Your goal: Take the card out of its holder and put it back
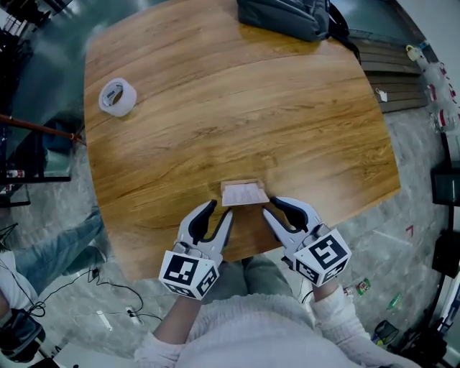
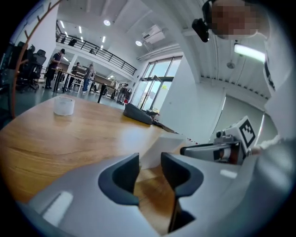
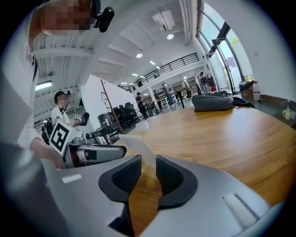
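A white card [image 1: 244, 195] sits in a small wooden holder [image 1: 243, 184] on the wooden table [image 1: 237, 108], close to the near edge. My left gripper [image 1: 218, 213] stands just left of and below the card, jaws apart with nothing between them. On the card's right, my right gripper [image 1: 279, 207] is likewise open and holds nothing. In the left gripper view the card [image 2: 163, 147] shows just beyond the gripper [image 2: 149, 159], with the right gripper [image 2: 216, 151] to its right. In the right gripper view the card [image 3: 138, 144] rises past the gripper [image 3: 148, 165], and the left gripper [image 3: 95, 152] lies at the left.
A roll of clear tape [image 1: 117, 97] lies at the table's far left. A dark bag [image 1: 287, 18] rests at the far edge. The table's near edge runs right under both grippers, in front of the person's lap. Cables and clutter cover the floor around.
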The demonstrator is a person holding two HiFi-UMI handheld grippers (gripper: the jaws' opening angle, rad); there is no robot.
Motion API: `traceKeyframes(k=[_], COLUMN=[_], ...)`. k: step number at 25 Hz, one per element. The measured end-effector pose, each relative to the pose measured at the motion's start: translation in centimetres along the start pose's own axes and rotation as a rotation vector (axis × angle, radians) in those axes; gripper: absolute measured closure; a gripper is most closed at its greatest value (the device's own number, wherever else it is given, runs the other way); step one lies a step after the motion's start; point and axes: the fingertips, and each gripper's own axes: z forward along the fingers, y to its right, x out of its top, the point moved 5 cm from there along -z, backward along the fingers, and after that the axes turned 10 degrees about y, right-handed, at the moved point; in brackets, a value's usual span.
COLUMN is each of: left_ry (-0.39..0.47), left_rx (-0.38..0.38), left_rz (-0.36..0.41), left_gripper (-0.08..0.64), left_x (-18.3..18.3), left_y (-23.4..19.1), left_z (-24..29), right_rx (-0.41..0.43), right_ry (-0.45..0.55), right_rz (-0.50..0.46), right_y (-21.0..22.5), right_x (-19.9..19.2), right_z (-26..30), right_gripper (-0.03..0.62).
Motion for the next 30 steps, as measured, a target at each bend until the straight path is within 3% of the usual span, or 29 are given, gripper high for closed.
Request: traceKeyframes(k=[11, 17, 30], left_ry=[0.006, 0.029, 0.04], left_rx=[-0.025, -0.044, -0.05], left_rz=[0.2, 0.209, 0.212], left_gripper=[0.408, 0.417, 0.451], left_x=[0.6, 0.9, 1.2], left_y=[-0.1, 0.6, 0.6], left_z=[1.4, 1.6, 2.0], right_rx=[0.025, 0.039, 0.017], right_ry=[-0.008, 0.026, 0.014], right_rz=[-0.173, -0.26, -0.3], right_y=[0.3, 0.0, -0.3], right_x=[0.5, 0.9, 1.1], right_z=[1.6, 2.0, 2.0], right_gripper=[0.482, 0.508, 0.531])
